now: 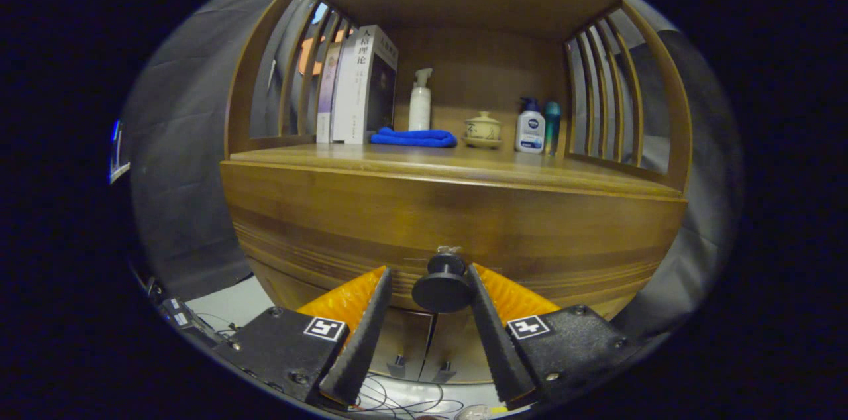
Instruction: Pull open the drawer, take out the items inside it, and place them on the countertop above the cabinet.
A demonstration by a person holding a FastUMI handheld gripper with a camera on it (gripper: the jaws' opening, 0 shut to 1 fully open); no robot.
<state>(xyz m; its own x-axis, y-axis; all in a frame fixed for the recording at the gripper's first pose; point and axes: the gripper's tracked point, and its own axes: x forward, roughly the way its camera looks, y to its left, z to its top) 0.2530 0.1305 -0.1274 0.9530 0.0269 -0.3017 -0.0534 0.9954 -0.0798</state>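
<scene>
A wooden cabinet has a closed drawer front (450, 221) under its countertop (457, 165). A round dark knob (442, 284) sticks out of the drawer front. My gripper (427, 274) is open, and the knob sits between its fingertips. The right finger (487, 314) touches or nearly touches the knob's side, while a gap separates the knob from the left finger (368, 320). The drawer's contents are hidden behind the closed front.
On the countertop, against the back, stand books (361, 85), a folded blue cloth (414, 137), a white pump bottle (420, 102), a small lidded ceramic cup (483, 128), a white lotion bottle (530, 130) and a teal bottle (552, 125). Lower cabinet doors (424, 340) sit below the drawer. Cables (397, 400) lie on the floor.
</scene>
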